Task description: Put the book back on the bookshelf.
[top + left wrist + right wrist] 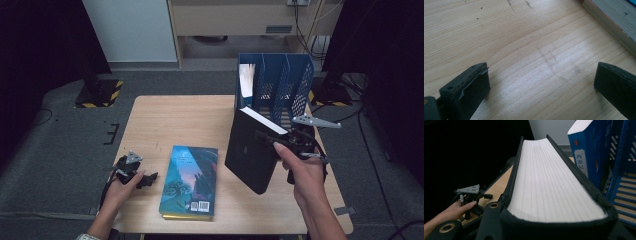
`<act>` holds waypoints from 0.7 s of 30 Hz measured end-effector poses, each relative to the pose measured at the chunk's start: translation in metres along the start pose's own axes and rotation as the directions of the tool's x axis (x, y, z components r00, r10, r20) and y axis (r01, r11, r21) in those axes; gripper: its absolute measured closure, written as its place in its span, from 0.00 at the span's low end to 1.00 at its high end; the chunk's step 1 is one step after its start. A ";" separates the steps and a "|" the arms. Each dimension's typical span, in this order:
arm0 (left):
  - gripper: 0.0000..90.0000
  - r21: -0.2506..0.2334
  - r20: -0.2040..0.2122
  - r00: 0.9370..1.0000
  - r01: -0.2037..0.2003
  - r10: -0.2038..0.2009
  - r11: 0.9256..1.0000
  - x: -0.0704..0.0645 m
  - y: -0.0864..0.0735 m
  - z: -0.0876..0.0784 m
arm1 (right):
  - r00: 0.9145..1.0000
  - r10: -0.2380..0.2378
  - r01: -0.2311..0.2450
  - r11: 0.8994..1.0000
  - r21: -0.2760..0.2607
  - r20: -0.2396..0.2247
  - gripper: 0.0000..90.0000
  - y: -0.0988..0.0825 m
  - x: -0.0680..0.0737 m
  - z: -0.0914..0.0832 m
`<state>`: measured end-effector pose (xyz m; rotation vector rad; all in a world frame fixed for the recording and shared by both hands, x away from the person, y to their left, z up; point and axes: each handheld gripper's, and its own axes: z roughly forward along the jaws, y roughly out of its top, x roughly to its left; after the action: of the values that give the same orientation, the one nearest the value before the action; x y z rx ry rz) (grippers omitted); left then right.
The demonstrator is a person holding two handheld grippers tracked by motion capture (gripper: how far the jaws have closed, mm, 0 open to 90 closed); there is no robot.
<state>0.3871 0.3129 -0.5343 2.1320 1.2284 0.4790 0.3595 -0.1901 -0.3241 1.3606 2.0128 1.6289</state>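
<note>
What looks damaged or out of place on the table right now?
Nothing spilled. The left gripper's finger pad looks frayed and peeling at its edge. The table carries dark scuff marks.

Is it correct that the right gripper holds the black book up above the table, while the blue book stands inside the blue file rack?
Not quite. The right gripper does hold the black book up, but the high view shows the blue book lying flat on the table, not standing in the blue file rack.
</note>
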 end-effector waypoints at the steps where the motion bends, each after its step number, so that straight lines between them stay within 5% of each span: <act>1: 0.00 0.000 0.000 1.000 0.001 -0.001 1.000 0.000 0.000 0.000 | 1.000 0.003 -0.003 1.000 -0.005 0.005 0.59 0.002 -0.001 -0.002; 21: 0.00 0.000 0.005 1.000 -0.006 0.006 1.000 -0.001 0.001 0.001 | 0.989 0.069 -0.061 0.996 -0.065 0.129 0.59 0.041 -0.044 -0.026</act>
<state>0.3875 0.3118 -0.5343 2.1363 1.2198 0.4757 0.3877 -0.2420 -0.2951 1.4848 1.8488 1.5693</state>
